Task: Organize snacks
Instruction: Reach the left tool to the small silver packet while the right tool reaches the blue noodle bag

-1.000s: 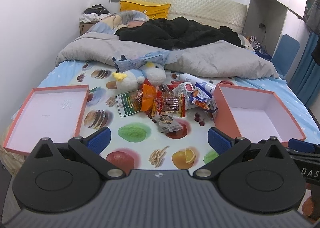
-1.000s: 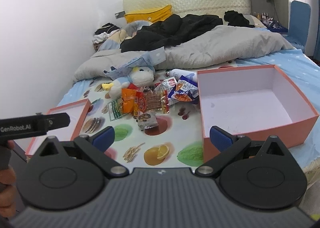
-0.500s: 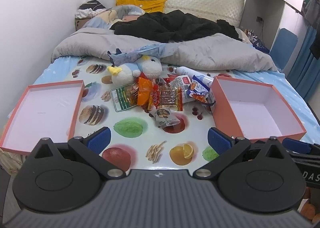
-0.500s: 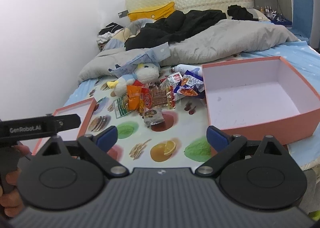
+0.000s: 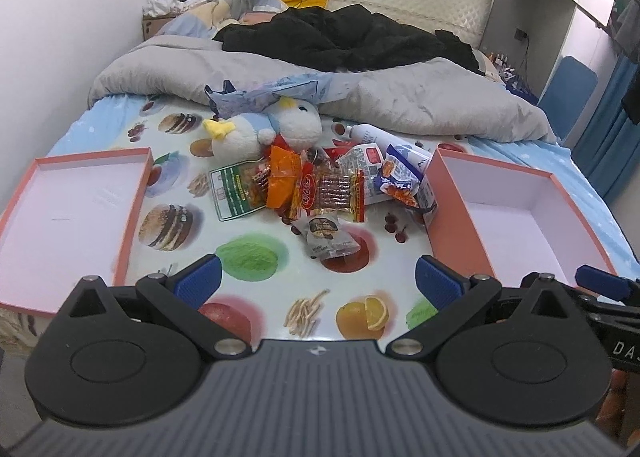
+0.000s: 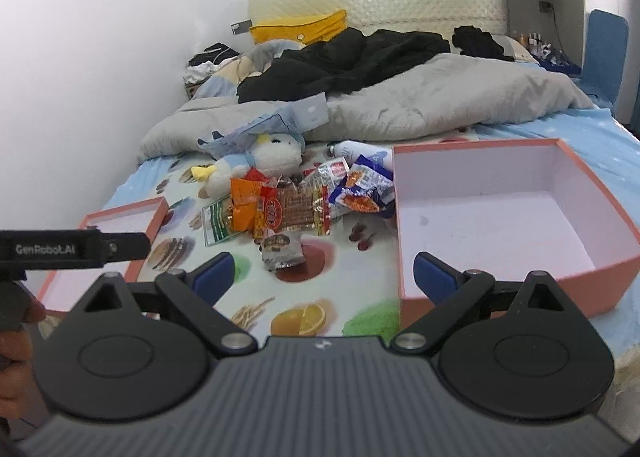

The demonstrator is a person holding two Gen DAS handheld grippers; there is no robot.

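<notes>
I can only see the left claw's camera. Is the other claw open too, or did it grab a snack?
Observer: The right claw is open, with nothing between its blue tips.
Operator: Is a snack hiding in the big box, behind the wall nearest the pile?
Observer: No. The right view looks straight into the deep box, and there is only a small dark speck on the floor by that wall.
Operator: What does my claw look like from over there?
Observer: Your left claw shows from the side as a black bar with a label that reads GenRobot.AI.
</notes>
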